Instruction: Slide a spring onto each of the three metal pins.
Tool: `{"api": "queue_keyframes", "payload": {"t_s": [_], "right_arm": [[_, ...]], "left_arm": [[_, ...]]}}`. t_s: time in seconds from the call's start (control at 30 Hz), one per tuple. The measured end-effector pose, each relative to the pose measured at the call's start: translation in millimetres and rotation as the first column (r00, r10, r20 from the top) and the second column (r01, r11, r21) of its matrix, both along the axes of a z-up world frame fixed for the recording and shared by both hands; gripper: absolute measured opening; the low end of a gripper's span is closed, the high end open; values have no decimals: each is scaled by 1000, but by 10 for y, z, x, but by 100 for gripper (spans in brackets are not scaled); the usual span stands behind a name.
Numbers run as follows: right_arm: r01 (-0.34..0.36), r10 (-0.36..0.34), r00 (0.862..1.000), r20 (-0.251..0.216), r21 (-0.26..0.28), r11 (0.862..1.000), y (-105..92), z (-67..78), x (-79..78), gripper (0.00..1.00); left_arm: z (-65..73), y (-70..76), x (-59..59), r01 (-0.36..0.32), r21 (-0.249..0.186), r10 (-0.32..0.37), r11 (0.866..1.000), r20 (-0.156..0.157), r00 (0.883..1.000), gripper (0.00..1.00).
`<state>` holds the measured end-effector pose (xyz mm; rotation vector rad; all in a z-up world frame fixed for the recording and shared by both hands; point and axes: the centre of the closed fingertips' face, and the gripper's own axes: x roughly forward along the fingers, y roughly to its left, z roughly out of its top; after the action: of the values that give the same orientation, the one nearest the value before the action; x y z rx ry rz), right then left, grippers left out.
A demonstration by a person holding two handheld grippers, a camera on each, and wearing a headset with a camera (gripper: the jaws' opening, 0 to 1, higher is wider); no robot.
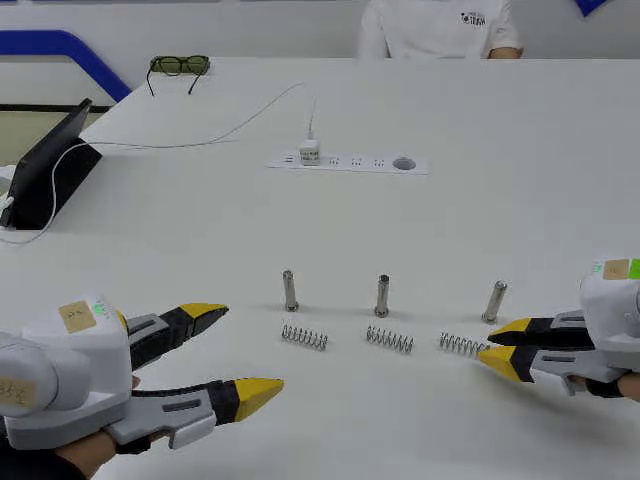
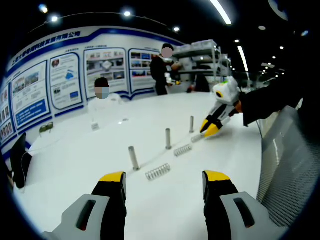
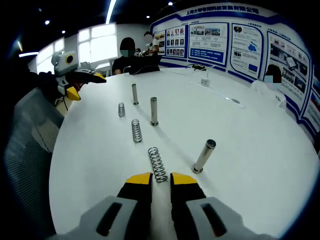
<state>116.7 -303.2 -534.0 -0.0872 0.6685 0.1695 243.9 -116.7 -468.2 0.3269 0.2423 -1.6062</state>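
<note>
**While the right gripper [image 1: 503,343] sits at the end of the right spring [image 1: 461,344], the left gripper [image 1: 240,350] just hangs wide open**

Looking down from the head view, three metal pins stand in a row on the white table [image 1: 520,180]: left pin [image 1: 289,290], middle pin [image 1: 382,295], right pin [image 1: 494,301]. Each one has a spring lying flat just in front of it, so there's also the left spring [image 1: 304,337] and the middle spring [image 1: 389,340]. None is on a pin yet. The right gripper's jaws are parted only a little, with the yellow tips at the right spring's near end, not clamped on it. The left gripper grips nothing and is near the left spring but not touching it.
</note>
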Motion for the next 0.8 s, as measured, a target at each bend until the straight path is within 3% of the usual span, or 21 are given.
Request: {"api": "queue_keyframes", "payload": {"t_s": [0.43, 0.8], "right_arm": [[-35, 35, 999, -17, -5, 999, 12, -68, 22, 13], [-59, 59, 998, -9, -25, 998, 70, -6, -2, 12]], "left_arm": [[-3, -21, -49, 25, 5, -25, 1000, -12, 1000, 62], [35, -116, -205, 113, 28, -114, 993, 14, 993, 61]]}}
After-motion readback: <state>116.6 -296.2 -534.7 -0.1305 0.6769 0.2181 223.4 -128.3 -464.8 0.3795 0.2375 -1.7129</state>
